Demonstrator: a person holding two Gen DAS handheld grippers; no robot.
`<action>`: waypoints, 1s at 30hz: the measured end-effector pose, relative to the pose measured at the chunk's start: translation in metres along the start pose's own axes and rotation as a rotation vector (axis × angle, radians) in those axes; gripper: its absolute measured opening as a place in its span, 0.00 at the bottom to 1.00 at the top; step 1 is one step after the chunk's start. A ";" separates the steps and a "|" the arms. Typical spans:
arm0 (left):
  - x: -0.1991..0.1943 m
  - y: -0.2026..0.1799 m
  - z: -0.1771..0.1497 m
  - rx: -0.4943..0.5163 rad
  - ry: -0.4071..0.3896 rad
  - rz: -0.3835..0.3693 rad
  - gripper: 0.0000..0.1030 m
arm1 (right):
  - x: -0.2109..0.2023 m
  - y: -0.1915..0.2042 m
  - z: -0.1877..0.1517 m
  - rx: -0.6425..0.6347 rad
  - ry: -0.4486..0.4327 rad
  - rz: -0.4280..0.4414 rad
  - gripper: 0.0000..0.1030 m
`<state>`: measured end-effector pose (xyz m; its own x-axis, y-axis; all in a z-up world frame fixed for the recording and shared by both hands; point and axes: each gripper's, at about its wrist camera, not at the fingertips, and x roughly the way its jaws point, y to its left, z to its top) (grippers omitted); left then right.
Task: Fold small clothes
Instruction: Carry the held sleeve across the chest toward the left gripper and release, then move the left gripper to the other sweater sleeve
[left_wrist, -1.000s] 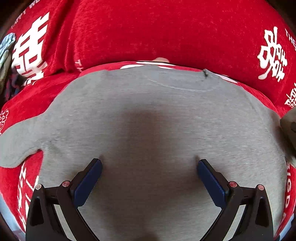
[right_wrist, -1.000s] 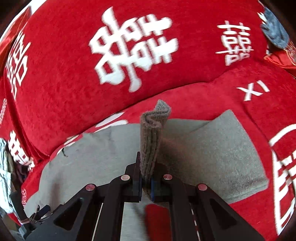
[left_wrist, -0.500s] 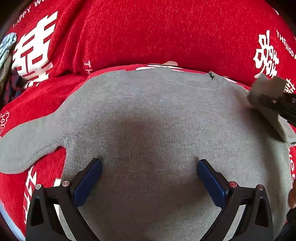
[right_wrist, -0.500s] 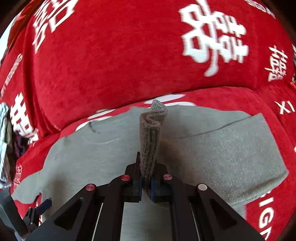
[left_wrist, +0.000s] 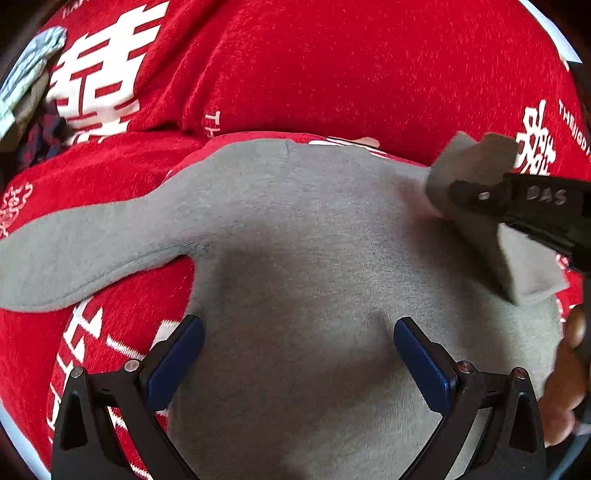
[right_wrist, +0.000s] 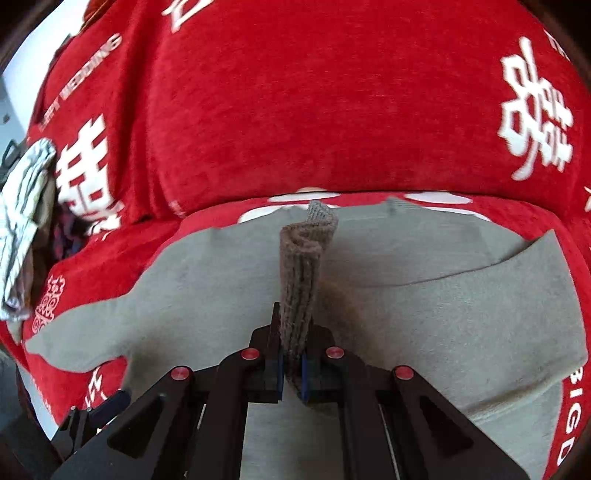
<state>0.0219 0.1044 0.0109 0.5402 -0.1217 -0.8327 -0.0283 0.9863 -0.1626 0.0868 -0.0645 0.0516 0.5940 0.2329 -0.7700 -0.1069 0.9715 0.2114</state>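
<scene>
I see the grey shirt spread flat on the red cover, my left gripper spread wide above its body, my right gripper pinching its cuff, lifted over the shirt's right side.

Both views are fisheye and sit close above the grey top, looking forward along their own fingers toward the red cushion across the upper frame. The left wrist view has its left gripper at the bottom centre, and the right gripper enters at the right edge. The right wrist view has its right gripper at the bottom centre, with the left gripper at its lower left. Both share the grey top and the red cushion.
</scene>
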 end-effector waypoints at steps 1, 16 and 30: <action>-0.002 0.003 0.000 -0.007 -0.002 -0.010 1.00 | 0.001 0.006 -0.001 -0.012 0.003 0.003 0.06; -0.029 0.068 0.003 -0.206 -0.029 0.013 1.00 | 0.033 0.066 -0.001 -0.073 0.042 0.041 0.06; -0.044 0.068 0.005 -0.221 -0.044 0.043 1.00 | 0.031 0.078 0.005 -0.085 0.078 0.251 0.44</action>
<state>0.0001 0.1774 0.0393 0.5707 -0.0708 -0.8181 -0.2324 0.9416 -0.2437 0.1011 0.0177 0.0477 0.4773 0.4664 -0.7447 -0.3117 0.8823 0.3527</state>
